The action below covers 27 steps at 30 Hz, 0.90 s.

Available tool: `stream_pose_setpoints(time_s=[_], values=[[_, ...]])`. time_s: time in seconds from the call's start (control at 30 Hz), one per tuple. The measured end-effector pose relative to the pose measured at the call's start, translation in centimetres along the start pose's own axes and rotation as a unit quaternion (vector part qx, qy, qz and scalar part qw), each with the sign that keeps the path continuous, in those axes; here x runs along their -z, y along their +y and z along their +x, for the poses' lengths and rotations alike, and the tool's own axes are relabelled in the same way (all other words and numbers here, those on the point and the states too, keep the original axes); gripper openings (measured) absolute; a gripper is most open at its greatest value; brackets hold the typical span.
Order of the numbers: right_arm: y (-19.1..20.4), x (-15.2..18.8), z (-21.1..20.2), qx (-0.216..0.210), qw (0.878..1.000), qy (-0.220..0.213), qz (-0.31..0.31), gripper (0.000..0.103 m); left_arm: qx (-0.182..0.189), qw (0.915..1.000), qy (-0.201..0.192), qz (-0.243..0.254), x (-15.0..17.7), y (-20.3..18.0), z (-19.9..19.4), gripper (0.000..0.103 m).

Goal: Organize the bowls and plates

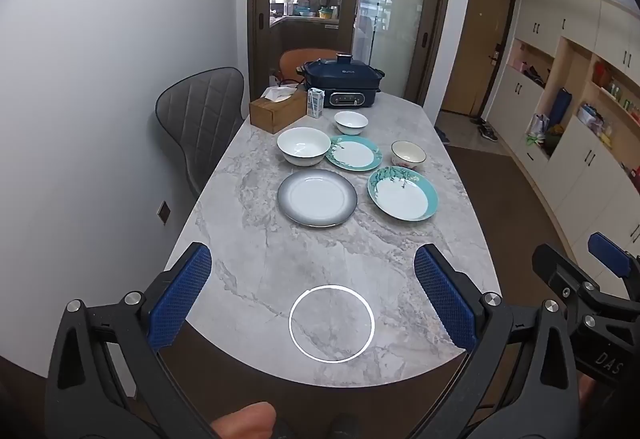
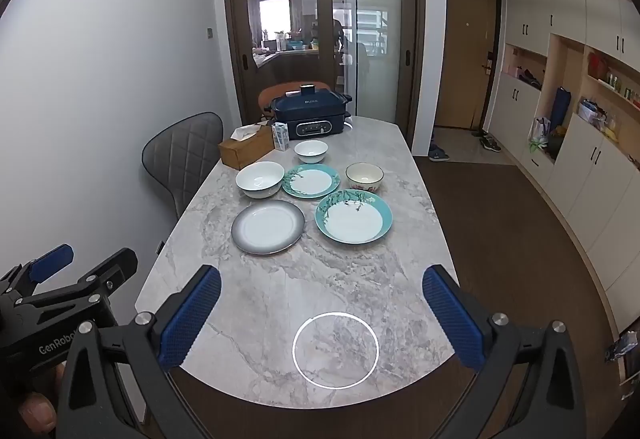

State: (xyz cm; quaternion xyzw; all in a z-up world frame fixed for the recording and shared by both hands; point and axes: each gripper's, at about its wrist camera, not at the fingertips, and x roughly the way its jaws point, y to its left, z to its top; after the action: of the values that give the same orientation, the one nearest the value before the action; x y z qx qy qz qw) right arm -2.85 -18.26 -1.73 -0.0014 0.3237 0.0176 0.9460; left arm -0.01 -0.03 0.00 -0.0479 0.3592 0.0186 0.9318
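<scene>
Both the left gripper (image 1: 312, 291) and right gripper (image 2: 320, 311) gape wide and empty, so a clumsy grab could slide the gray plate (image 1: 317, 198), at 12 o'clock, into the big white bowl (image 1: 304, 146).

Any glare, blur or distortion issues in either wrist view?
Left wrist: strong fisheye bending, dark corners; table and gray-rimmed plate sharp, a bright ring glare on the marble. Right wrist: same curvature, ring glare near the table edge; teal plate crisp.

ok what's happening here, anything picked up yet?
Nothing yet. A person holds both grippers over the near end of the marble table; the left gripper and right gripper are open and empty. Three plates, including the grey-rimmed plate, and three bowls, including the large white bowl, sit untouched and unstacked mid-table.
</scene>
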Motion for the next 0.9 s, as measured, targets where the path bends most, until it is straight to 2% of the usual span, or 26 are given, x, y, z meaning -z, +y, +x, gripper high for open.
stream_pose_setpoints(time_s=[0.9], values=[[-0.01,0.00,0.16,0.004,1.000,0.006,-0.003,0.103,-0.002,1.0000,0.004,0.005,0.40,-0.06,-0.16,0.103]])
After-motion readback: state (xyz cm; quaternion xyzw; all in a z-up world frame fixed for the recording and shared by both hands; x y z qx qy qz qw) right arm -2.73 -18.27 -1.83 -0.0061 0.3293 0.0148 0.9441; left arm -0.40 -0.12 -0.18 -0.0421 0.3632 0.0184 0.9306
